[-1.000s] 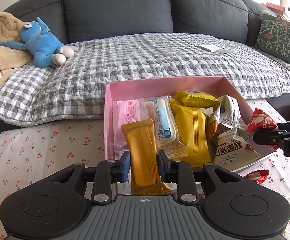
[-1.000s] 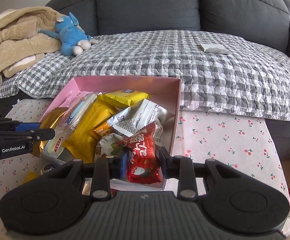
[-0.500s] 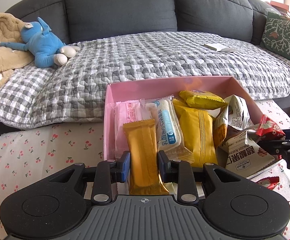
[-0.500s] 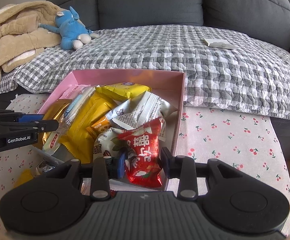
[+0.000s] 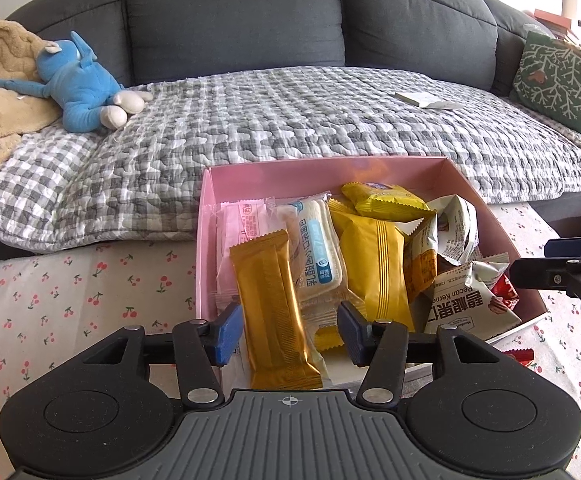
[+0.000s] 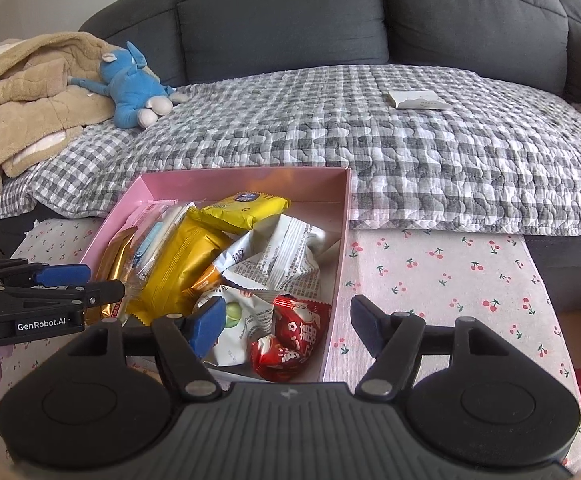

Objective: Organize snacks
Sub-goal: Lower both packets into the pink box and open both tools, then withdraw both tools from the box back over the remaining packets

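A pink box [image 5: 390, 168] [image 6: 338, 240] on the cherry-print table holds several snack packets. My left gripper [image 5: 288, 330] is open; the gold bar packet [image 5: 274, 304] leans in the box's left end between its fingers, free of the pads. My right gripper [image 6: 286, 320] is open over the box's near right corner; the red packet [image 6: 294, 340] lies in the box below it. Yellow packets [image 5: 374, 264], a white-blue packet [image 5: 318, 252] and white nut packets [image 6: 278, 260] fill the middle.
A grey checked quilt [image 5: 290, 112] covers the sofa behind the table. A blue plush toy [image 5: 82, 88], a tan blanket [image 6: 22, 92], a white booklet [image 6: 418, 100] and a green cushion [image 5: 558, 76] lie on it. A red packet end [image 5: 518, 356] lies on the table by the box.
Both grippers have opened. The gold bar has been let go into the box's left end, the red packet has dropped into its near right corner.
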Demonstrator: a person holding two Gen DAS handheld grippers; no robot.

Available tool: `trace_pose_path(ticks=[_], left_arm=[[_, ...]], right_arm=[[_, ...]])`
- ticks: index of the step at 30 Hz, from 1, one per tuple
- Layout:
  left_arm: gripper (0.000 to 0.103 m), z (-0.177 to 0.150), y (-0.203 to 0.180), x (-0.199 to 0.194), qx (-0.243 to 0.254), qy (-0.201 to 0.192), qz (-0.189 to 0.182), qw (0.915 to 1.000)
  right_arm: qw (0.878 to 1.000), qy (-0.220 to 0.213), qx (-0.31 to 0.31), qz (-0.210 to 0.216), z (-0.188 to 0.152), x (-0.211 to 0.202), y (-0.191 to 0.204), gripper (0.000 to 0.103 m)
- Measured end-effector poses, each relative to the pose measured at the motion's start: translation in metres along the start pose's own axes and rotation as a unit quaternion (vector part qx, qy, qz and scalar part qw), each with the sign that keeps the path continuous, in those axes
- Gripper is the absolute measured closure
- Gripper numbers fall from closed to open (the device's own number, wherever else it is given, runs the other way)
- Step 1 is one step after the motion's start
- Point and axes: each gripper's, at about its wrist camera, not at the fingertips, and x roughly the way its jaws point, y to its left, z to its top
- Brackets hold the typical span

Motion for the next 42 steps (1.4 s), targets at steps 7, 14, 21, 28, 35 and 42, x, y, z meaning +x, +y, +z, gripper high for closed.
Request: trace_pose_path(ticks=[7,14,21,28,35,42], left_arm=[[0.026,-0.010,-0.005,-0.021,0.012,-0.002,-0.020,0.9997],[0.015,-0.026,-0.004,-0.042,0.026,0.002,-0.031,0.9992],[0.010,-0.043,-0.002,-0.062,0.038,0.009,-0.034,0.9987],[0.006,-0.060,0.002,-0.075,0.039,0.016,-0.037,0.9984],[0.005,-0.079,0.005,-0.077,0.047,0.022,-0.033,0.9981],[0.005,-0.092,0.004,-0.069,0.112,0.020,-0.030,0.9930]], right_arm=[[1.000,0.004,-0.002,-0.011,-0.005,-0.017,0.002,0.023],[1.000,0.010,-0.007,-0.023,-0.011,-0.034,0.010,0.013],[0.999,0.021,-0.015,-0.032,-0.020,-0.046,0.023,0.005],[0.999,0.036,-0.026,-0.032,-0.033,-0.052,0.034,0.003],[0.998,0.039,-0.026,-0.046,-0.050,-0.052,0.036,0.002],[0.997,0.033,-0.025,-0.067,-0.057,-0.054,0.031,0.003]])
